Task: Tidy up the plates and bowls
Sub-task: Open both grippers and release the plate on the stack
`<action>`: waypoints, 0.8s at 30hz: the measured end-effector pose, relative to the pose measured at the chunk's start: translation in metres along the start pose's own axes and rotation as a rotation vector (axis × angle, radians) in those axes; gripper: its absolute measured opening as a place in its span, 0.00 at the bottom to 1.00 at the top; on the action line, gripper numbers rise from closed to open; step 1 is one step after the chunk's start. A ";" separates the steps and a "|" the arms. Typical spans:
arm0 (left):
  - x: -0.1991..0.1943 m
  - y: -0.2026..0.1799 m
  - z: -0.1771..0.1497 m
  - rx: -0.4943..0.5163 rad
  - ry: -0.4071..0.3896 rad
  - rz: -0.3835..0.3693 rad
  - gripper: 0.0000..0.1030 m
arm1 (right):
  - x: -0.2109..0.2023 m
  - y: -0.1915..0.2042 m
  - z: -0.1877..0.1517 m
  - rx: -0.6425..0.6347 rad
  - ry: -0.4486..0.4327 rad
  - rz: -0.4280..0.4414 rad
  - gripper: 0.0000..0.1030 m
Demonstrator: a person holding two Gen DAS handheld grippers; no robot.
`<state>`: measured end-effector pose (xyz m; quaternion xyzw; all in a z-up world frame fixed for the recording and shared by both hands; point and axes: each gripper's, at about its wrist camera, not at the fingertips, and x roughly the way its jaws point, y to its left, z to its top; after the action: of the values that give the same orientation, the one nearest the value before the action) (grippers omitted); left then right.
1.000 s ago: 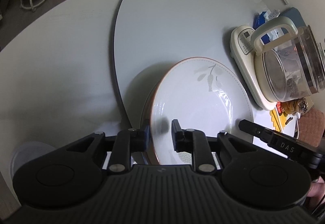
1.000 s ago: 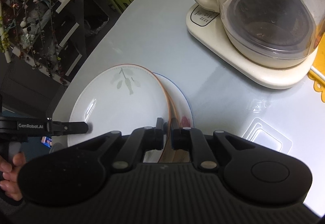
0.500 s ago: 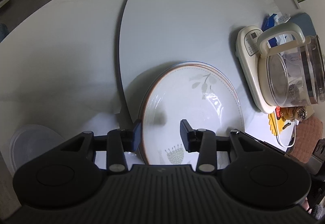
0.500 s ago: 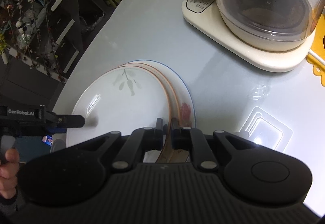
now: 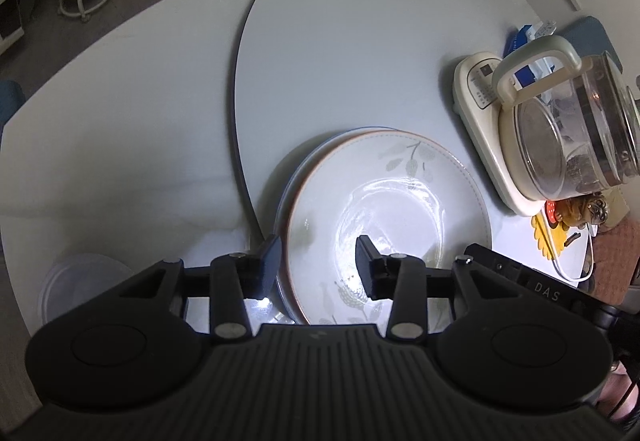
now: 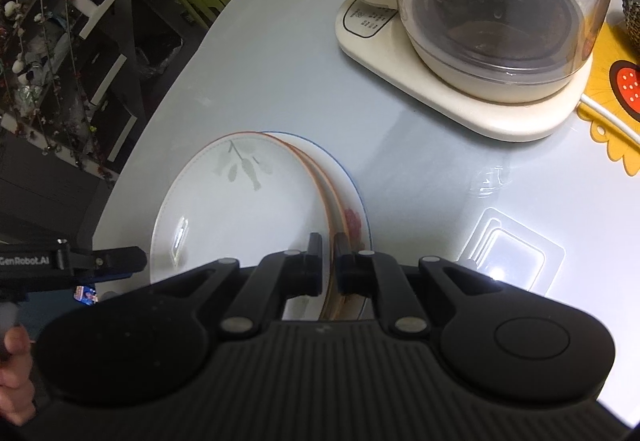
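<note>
A white plate with a grey leaf pattern and orange rim [image 5: 384, 201] lies on top of a stack. Under it sits a blue-rimmed plate with a red flower [image 6: 354, 219]. My left gripper [image 5: 318, 267] is open, its fingers straddling the near left rim of the top plate. My right gripper [image 6: 329, 261] is shut on the orange rim of the leaf plate [image 6: 240, 201] at its near right edge. The left gripper also shows in the right wrist view [image 6: 120, 259] at the plate's left edge.
A glass kettle on a cream base [image 5: 560, 129] stands right of the plates. A yellow mat with a figurine [image 5: 576, 213] lies beyond it. A clear plastic lid [image 6: 508, 253] lies right of the stack. A clear round container [image 5: 76, 285] sits at the table's near left edge.
The leaf plate has come down from tilted to nearly flat on the stack. My left gripper has opened wider. My right gripper stays shut on the rim.
</note>
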<state>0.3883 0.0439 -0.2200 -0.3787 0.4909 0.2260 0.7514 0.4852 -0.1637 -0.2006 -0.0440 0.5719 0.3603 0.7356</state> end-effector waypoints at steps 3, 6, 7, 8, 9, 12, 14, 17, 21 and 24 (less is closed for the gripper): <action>-0.010 -0.001 -0.004 0.010 -0.024 0.000 0.44 | -0.003 0.005 -0.003 0.009 -0.014 -0.027 0.09; -0.022 -0.001 -0.009 0.010 -0.045 -0.011 0.44 | -0.007 0.009 -0.005 0.005 -0.044 -0.084 0.11; -0.026 0.000 -0.010 0.011 -0.052 -0.015 0.44 | -0.009 0.007 -0.005 0.015 -0.053 -0.078 0.11; -0.030 -0.001 -0.012 0.015 -0.059 -0.019 0.44 | -0.010 0.007 -0.005 0.024 -0.058 -0.074 0.11; -0.034 -0.001 -0.014 0.020 -0.066 -0.022 0.44 | -0.013 0.008 -0.005 0.021 -0.068 -0.075 0.11; -0.047 -0.005 -0.018 0.041 -0.094 -0.033 0.44 | -0.023 0.016 -0.006 -0.011 -0.105 -0.086 0.11; -0.059 -0.009 -0.023 0.061 -0.115 -0.041 0.44 | -0.033 0.021 -0.006 -0.015 -0.128 -0.082 0.11; -0.078 -0.013 -0.032 0.095 -0.148 -0.060 0.44 | -0.053 0.031 -0.010 -0.025 -0.180 -0.079 0.11; -0.103 -0.017 -0.044 0.149 -0.184 -0.083 0.44 | -0.083 0.048 -0.020 -0.031 -0.239 -0.065 0.11; -0.121 -0.018 -0.055 0.189 -0.212 -0.094 0.44 | -0.105 0.062 -0.033 -0.036 -0.281 -0.061 0.11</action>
<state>0.3190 -0.0069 -0.1165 -0.3027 0.4096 0.1821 0.8411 0.4140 -0.1843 -0.0983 -0.0239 0.4551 0.3507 0.8181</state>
